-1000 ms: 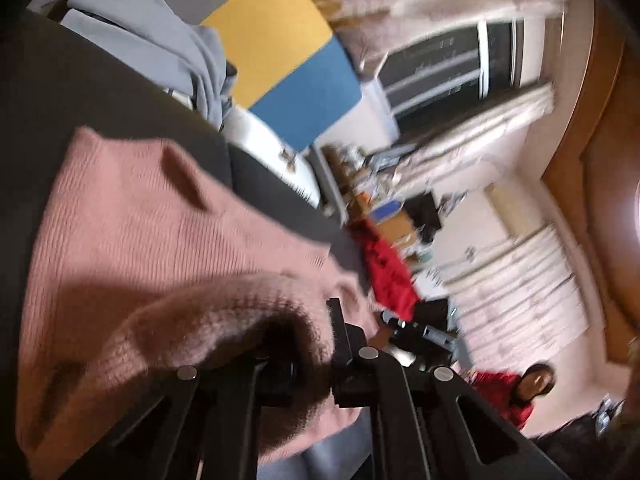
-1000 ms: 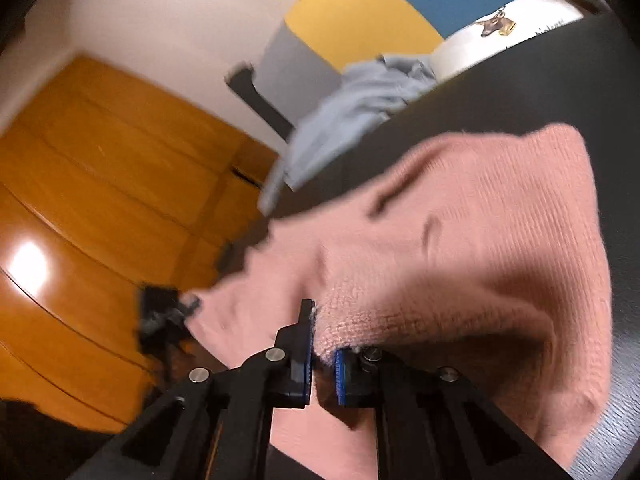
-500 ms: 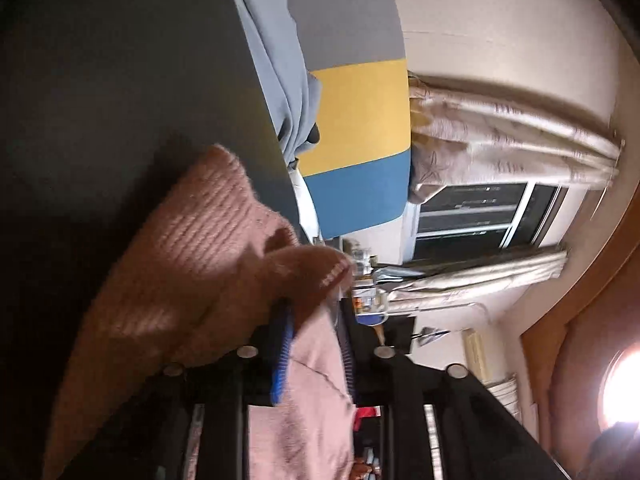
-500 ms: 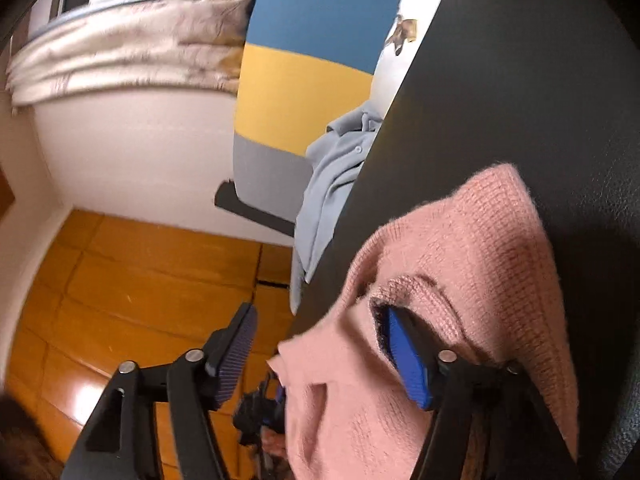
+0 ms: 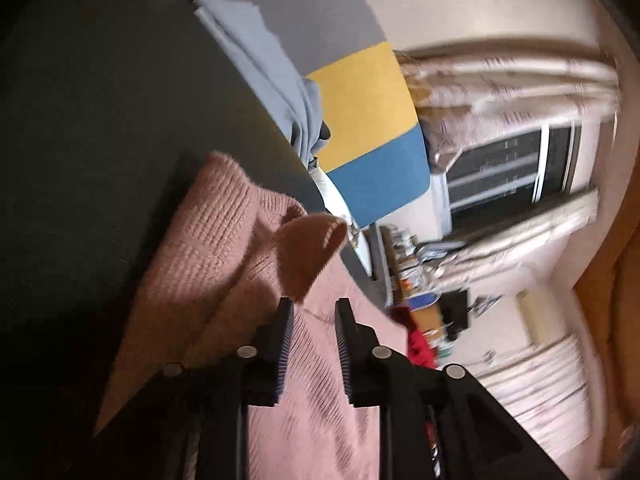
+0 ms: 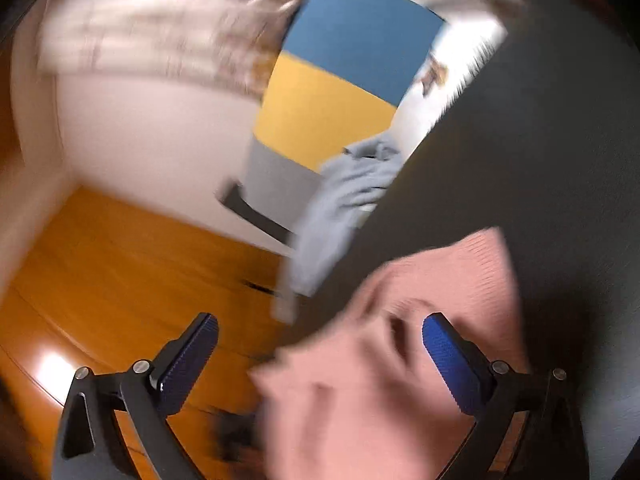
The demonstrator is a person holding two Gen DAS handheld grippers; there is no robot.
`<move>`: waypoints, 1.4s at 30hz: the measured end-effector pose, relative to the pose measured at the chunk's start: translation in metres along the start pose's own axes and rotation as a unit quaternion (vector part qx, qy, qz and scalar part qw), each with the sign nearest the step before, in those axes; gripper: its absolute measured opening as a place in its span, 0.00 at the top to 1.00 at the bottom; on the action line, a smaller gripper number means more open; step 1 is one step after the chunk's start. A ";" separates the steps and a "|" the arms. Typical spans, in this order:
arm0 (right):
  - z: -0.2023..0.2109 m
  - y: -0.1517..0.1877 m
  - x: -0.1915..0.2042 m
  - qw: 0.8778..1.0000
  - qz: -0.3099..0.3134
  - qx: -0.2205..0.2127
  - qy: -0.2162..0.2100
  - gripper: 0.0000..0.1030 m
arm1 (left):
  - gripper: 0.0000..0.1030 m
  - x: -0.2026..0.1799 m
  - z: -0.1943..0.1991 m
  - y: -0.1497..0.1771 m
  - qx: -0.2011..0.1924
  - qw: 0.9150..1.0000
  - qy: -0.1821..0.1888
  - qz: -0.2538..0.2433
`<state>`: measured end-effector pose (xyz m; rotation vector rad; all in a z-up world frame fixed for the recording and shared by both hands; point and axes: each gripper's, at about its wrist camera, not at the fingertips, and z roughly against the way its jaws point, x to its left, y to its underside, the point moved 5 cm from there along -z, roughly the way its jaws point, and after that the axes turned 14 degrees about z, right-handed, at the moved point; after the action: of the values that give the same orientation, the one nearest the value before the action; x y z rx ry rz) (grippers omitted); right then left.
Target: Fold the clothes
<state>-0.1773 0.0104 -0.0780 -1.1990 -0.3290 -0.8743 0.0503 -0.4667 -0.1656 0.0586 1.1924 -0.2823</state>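
The pink sweater (image 5: pixel 224 264) is the landmark: a ribbed, fuzzy knit lying rumpled on a dark matte tabletop (image 5: pixel 100 120).

In the left wrist view, the left gripper (image 5: pixel 314 320) sits nearest, just above the knit. Its black fingers with ridged blue pads (image 5: pixel 285 344) are parted a little and still spreading; pink fabric shows through the gap, but the pads do not press on it. Just past the fingertips a rounded flap of the sweater stands up, its inner face in brownish shade.

In the right wrist view, the right gripper (image 6: pixel 320 344) is spread wide, its jaws still opening. One textured blue pad (image 6: pixel 452 364) lies over the sweater (image 6: pixel 400 360); the other hangs off the table's edge above an orange, glossy wood floor (image 6: pixel 100 280). Nothing is pinched. Motion blur smears the knit here, so its folds are hard to read, and its near part is cut off by the frame.

Beyond the sweater, a pale grey-blue garment (image 5: pixel 276 80) drapes in soft creases over the far table edge. Behind that stands a rounded panel (image 5: pixel 360 92) banded grey, yellow and blue. Farther still, patterned curtains (image 5: pixel 500 80) flank a dark window (image 5: pixel 508 168); the clutter below it is too blurred to identify.
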 end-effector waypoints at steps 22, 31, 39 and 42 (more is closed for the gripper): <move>-0.093 -0.029 -0.023 0.920 0.244 0.122 0.283 0.34 | 0.78 -0.031 -0.038 0.037 0.086 0.980 -0.102 -0.146; -0.044 0.021 -0.007 0.925 0.260 0.167 0.219 0.54 | 0.74 -0.036 -0.012 0.030 0.043 0.972 -0.133 -0.187; -0.043 0.061 -0.001 0.926 0.267 0.206 0.172 0.53 | 0.63 -0.041 -0.004 0.022 0.032 0.960 -0.157 -0.232; -0.047 0.068 -0.001 0.922 0.273 0.217 0.166 0.53 | 0.63 -0.041 -0.010 0.019 0.030 0.947 -0.185 -0.259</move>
<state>-0.1379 -0.0253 -0.1413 -0.6560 0.0930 -0.4637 0.0319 -0.4390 -0.1331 -0.2516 0.8066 -0.7592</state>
